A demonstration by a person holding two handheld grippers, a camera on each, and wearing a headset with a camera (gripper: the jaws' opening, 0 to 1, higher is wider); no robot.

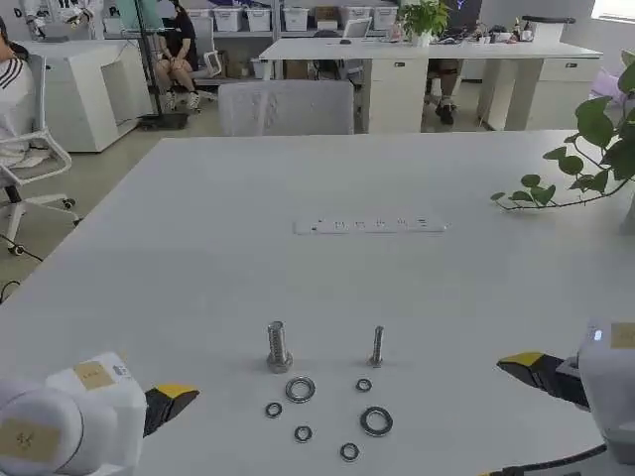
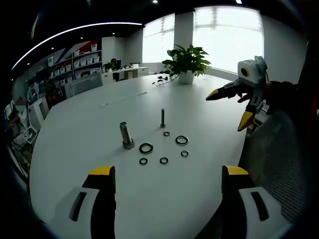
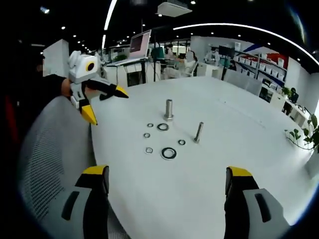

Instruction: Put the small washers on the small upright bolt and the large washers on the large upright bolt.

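Observation:
A large upright bolt (image 1: 279,347) and a thinner small upright bolt (image 1: 377,346) stand on the white table (image 1: 198,258). In front of them lie two large washers (image 1: 301,389) (image 1: 376,421) and several small washers (image 1: 274,410), all loose and flat. My left gripper (image 1: 169,405) hovers at the near left, open and empty. My right gripper (image 1: 501,416) hovers at the near right, also open and empty. In the left gripper view the bolts (image 2: 126,135) (image 2: 162,118) stand beyond my open left gripper (image 2: 168,174). In the right gripper view my right gripper (image 3: 167,172) faces the washers (image 3: 168,153).
A white power strip (image 1: 369,226) lies farther back on the table. A leafy plant (image 1: 595,149) reaches in from the right edge. A grey chair (image 1: 286,107) stands at the table's far side, with desks and seated people behind it.

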